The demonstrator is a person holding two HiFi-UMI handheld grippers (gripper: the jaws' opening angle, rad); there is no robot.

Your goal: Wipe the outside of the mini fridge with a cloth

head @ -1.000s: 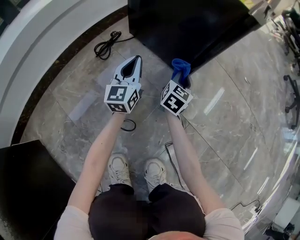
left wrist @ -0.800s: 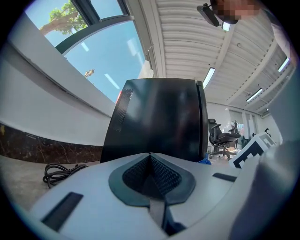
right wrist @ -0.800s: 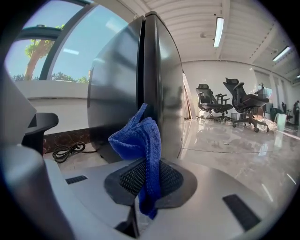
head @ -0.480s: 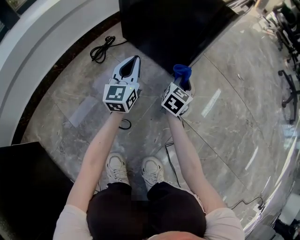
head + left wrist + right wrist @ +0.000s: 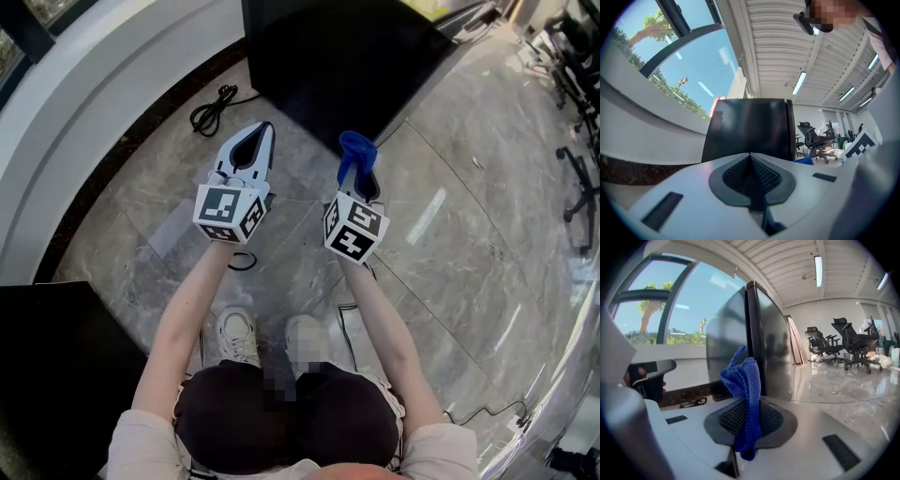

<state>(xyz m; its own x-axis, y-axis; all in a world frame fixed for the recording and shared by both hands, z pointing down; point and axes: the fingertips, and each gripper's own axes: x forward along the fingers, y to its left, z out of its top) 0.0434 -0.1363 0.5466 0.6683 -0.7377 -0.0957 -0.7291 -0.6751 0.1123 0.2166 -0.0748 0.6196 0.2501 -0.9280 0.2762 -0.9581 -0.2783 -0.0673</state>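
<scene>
The black mini fridge stands on the marble floor ahead of me, dark and glossy; it also fills the middle of the left gripper view and the right gripper view. My right gripper is shut on a blue cloth, which sticks up from between the jaws, a short way from the fridge's near corner. My left gripper is shut with nothing in it, its tip a little short of the fridge's front face.
A black power cord lies coiled on the floor left of the fridge. A white curved wall base runs along the left. A dark cabinet sits at the lower left. Office chairs stand far off to the right.
Both grippers have drawn back a little toward me and the left one has shifted left. The blue cloth stays clamped in the right gripper.
</scene>
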